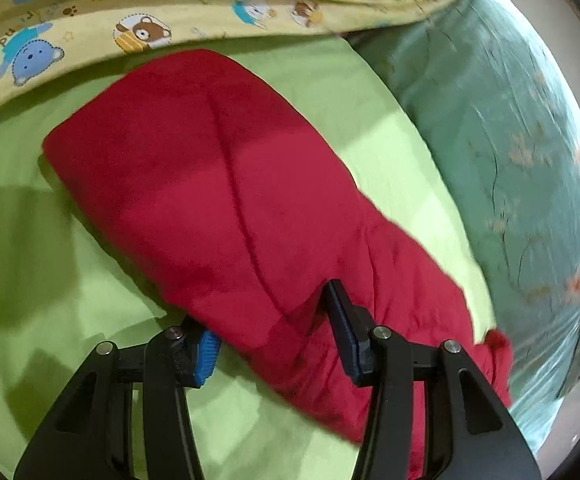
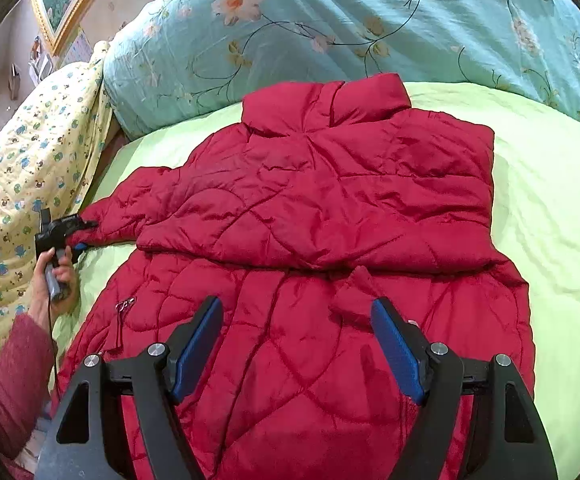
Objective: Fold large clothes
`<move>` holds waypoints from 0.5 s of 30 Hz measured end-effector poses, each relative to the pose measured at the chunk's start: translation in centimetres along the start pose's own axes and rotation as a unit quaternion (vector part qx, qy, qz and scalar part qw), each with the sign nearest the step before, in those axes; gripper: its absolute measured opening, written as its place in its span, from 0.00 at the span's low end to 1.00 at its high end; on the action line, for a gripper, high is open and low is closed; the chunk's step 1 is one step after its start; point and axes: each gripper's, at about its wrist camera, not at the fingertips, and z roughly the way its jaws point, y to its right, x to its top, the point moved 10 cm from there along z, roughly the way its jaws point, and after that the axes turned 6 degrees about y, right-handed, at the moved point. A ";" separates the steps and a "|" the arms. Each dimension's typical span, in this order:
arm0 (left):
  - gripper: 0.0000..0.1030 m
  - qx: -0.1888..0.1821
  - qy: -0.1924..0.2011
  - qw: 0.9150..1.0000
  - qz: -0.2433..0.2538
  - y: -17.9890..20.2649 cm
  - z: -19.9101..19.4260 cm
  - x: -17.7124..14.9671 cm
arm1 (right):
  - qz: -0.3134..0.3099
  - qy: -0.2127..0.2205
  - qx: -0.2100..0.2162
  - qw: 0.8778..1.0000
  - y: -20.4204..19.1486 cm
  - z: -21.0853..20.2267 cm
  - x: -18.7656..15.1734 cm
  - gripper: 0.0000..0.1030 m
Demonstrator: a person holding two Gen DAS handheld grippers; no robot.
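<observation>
red quilted jacket [image 2: 314, 208] is laid on the green sheet [image 2: 550, 200], collar toward the floral teal duvet [image 2: 330, 20] at the bed's far edge. one sleeve is folded across the chest; the other sleeve [image 1: 218, 184] is stretched out toward the bed's left edge, beside the yellow bear-print quilt [image 1: 90, 32].

left gripper [image 1: 274, 324]: jaws are set around the sleeve cuff, one finger over the fabric, the other mostly hidden under it. no real clamping can be confirmed, gap looks fairly wide. in the right wrist view it is small and the tips are buried in red fabric.

right gripper [image 2: 298, 344]: jaws wide, nothing held, positioned over the lower jacket body. hem is cut off behind the gripper frame.

left wrist view is motion-blurred on the right side, so duvet detail is unreadable there.
</observation>
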 end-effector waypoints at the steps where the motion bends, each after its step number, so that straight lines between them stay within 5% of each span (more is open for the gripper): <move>1: 0.29 -0.005 0.005 1.000 0.001 0.2 -0.1 0.3 | -0.001 0.000 0.000 1.000 0.0 -0.1 0.0 0.76; 2: 0.14 -0.011 0.009 1.000 0.010 0.5 -0.3 0.6 | -0.001 0.001 -0.001 1.000 0.0 -0.1 -0.1 0.76; 5: 0.09 -0.028 0.032 0.998 0.052 2.5 -2.0 0.7 | 0.002 0.003 -0.005 1.000 0.4 -0.3 -0.1 0.76; 15: 0.08 -0.146 0.050 0.972 0.177 13.6 -8.8 -4.0 | 0.019 0.011 0.001 1.000 1.1 -0.7 0.1 0.76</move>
